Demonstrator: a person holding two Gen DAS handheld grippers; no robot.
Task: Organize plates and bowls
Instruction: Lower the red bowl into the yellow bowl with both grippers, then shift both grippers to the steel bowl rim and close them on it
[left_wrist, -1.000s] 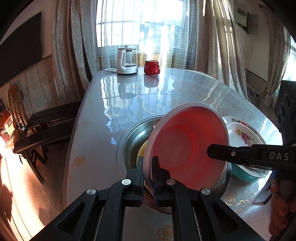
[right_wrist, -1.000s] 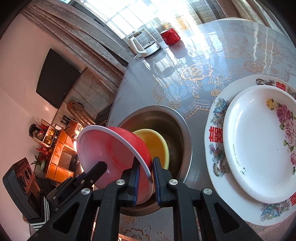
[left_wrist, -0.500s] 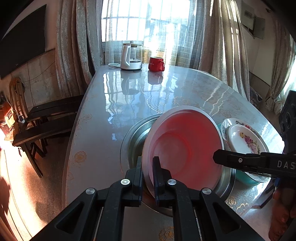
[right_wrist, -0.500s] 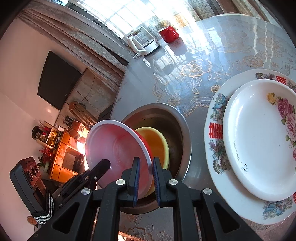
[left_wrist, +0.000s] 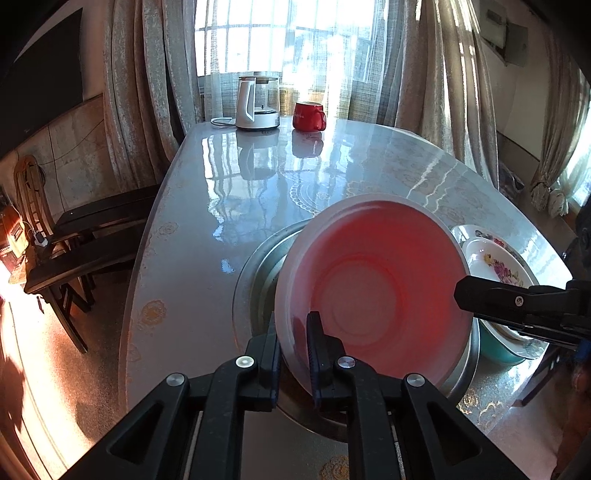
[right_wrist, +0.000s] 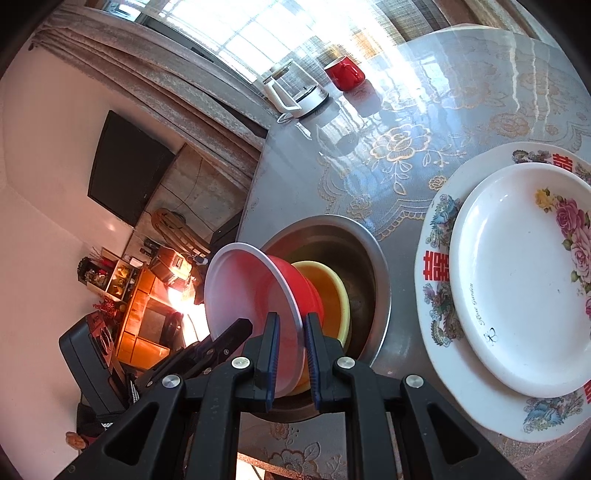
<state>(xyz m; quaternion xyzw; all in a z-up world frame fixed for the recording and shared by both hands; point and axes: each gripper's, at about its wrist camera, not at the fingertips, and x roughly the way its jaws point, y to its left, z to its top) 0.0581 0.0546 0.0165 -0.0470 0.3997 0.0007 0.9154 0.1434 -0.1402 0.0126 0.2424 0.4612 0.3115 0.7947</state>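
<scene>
Plates, two white floral china ones (right_wrist: 517, 280) stacked, lay just right of the round steel basin (right_wrist: 380, 280). Over that basin the tilted red plastic bowl (left_wrist: 373, 291) was pinched at opposite rim edges by left gripper (left_wrist: 293, 354) and right gripper (right_wrist: 290, 354); a yellow bowl (right_wrist: 328, 291) sat inside.

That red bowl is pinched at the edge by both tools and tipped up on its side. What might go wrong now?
Both tools grip only the thin rim of the red bowl, left tool and right tool, so it could slip and drop onto the yellow bowl in the steel basin. Swinging it sideways might knock the stacked plates.
</scene>
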